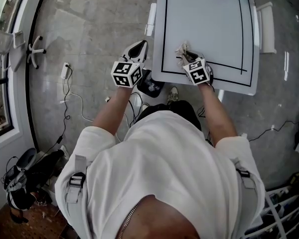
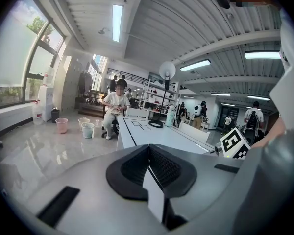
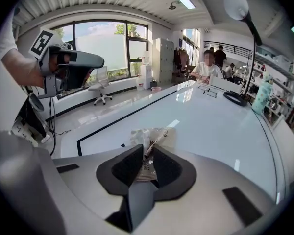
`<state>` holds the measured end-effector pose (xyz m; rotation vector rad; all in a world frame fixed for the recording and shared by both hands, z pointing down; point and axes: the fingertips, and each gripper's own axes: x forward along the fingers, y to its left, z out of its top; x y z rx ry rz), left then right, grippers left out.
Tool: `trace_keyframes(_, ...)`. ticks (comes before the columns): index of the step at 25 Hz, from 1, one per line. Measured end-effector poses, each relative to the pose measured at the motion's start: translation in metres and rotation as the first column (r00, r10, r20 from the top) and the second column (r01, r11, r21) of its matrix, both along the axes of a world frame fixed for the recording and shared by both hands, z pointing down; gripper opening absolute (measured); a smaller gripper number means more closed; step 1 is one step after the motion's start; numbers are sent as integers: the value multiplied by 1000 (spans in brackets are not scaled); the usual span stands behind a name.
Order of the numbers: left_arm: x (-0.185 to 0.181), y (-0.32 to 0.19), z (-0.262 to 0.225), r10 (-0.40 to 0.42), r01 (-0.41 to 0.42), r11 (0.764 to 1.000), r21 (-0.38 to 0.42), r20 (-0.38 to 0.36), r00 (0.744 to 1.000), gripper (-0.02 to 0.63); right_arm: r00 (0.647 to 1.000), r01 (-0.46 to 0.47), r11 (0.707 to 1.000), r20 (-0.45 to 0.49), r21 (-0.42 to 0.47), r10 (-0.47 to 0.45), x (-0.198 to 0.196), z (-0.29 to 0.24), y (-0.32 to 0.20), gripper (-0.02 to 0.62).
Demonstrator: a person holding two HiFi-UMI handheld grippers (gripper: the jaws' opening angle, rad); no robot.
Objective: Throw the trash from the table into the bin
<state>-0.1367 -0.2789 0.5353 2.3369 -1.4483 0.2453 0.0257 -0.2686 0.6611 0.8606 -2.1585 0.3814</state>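
Clamping a wrapper (image 3: 152, 136) near the table edge (image 1: 229, 81), right tongs (image 3: 146, 155); left tongs (image 2: 148, 153) clenched over open floor (image 1: 89, 34).

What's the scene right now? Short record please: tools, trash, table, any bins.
left tool: shut, empty, held beside the table over the floor
right tool: shut on clear wrapper
wrapper place: near edge of white table, inside its black border line
buckets: on the floor, far off, beside a seated person
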Motion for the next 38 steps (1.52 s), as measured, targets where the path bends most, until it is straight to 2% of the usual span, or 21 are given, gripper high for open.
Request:
trace_keyframes(4,-5,2,-4,-6,6,1000,9,-1,1000,11,999,4,1000,-31,23,-4,-2,-4,-1,31)
trace_keyframes(7,-9,4,-7,-11,11,1000,16,-1,1000,11,999,-9,999,-36,33,10,-1,-7,-2,21)
trace_keyframes(15,-23,13,-18,-23,23,999,46,-5,1000,11,999,-42,992,-16,120,44,-3,-39,-6,15)
trace_keyframes(22,-43,30,-34,-34,35,996,86,-14,999,11,998,-67,975,25,214,63,-19,-83,-2,14)
trace_keyframes(28,-77,61,-43,-66,69,991,112,-30,997,11,997,-56,953,60,297,40,-55,-126,19,14)
trace_keyframes(38,-148,129,-59,-110,116,982,149,-46,993,11,993,-4,918,106,397,-42,-146,-179,84,14)
